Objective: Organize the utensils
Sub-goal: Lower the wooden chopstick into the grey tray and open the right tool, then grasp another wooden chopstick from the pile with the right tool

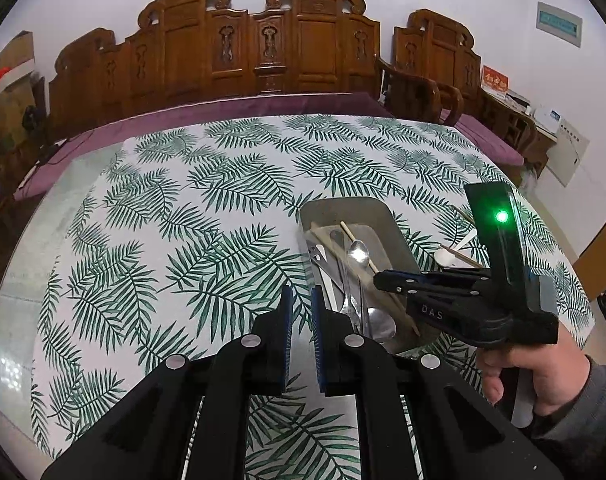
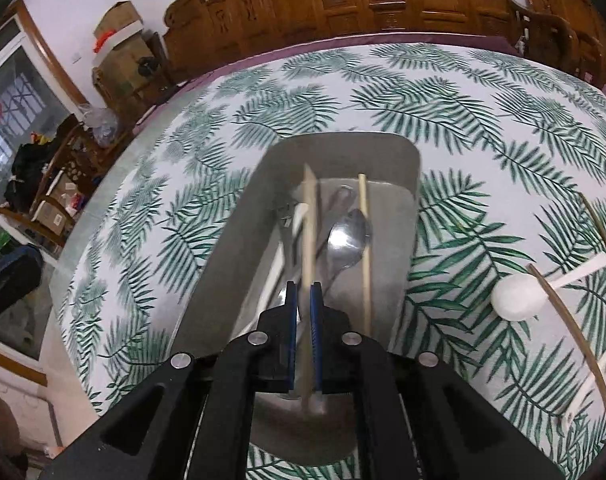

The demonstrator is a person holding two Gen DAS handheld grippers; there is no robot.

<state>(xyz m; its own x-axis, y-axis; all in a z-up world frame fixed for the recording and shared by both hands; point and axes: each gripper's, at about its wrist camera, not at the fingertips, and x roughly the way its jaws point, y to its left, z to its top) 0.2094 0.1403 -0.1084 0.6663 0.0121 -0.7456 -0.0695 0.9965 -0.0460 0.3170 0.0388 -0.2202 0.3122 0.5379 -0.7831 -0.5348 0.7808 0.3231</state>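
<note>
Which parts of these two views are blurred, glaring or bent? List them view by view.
Right wrist view: the pale wooden chopstick in the right gripper is motion-smeared; glare sits on the steel spoon bowl. Left wrist view: a green indicator light blooms, the metal tray is sharp, and the fisheye curves the leaf-print tablecloth.

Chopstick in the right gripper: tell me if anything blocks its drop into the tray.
Nothing visible does. The right gripper holds the chopstick directly over the metal tray; below it lie only utensils already stored, a metal spoon and another chopstick.
</note>
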